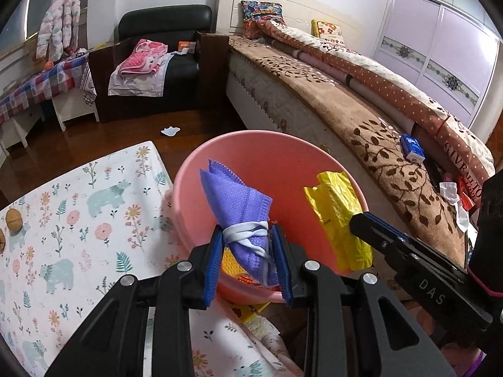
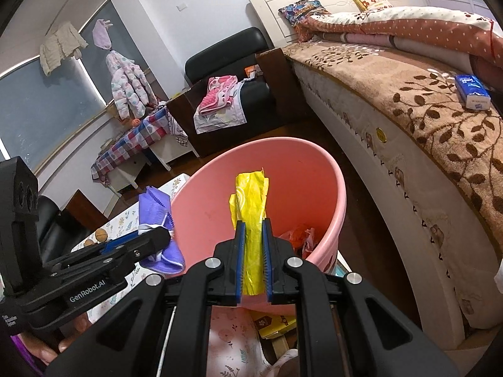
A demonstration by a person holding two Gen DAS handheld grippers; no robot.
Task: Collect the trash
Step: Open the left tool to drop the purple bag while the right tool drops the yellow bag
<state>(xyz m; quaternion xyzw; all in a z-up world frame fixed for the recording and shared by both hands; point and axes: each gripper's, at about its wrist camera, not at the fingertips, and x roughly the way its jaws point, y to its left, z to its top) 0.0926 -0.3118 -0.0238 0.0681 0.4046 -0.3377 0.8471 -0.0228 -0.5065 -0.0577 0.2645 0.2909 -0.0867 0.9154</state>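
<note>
A pink bin (image 1: 195, 169) stands between the table and the bed; it also shows in the right wrist view (image 2: 314, 169). My left gripper (image 1: 248, 235) is shut on a folded purple face mask (image 1: 239, 201) with white straps and holds it over the bin's near rim. The mask also shows in the right wrist view (image 2: 154, 210). My right gripper (image 2: 251, 229) is shut on a crumpled yellow plastic bag (image 2: 250, 201) over the bin's mouth; the bag also shows in the left wrist view (image 1: 336, 216). Red wrappers (image 2: 301, 235) lie inside the bin.
A table with a bear-print cloth (image 1: 78, 213) is at the left, with walnuts (image 1: 14, 218) on it. The bed (image 1: 345, 110) is at the right, with a blue tissue pack (image 1: 411, 147). A white scrap (image 1: 170, 131) lies on the wooden floor. A black armchair (image 1: 163, 62) stands behind.
</note>
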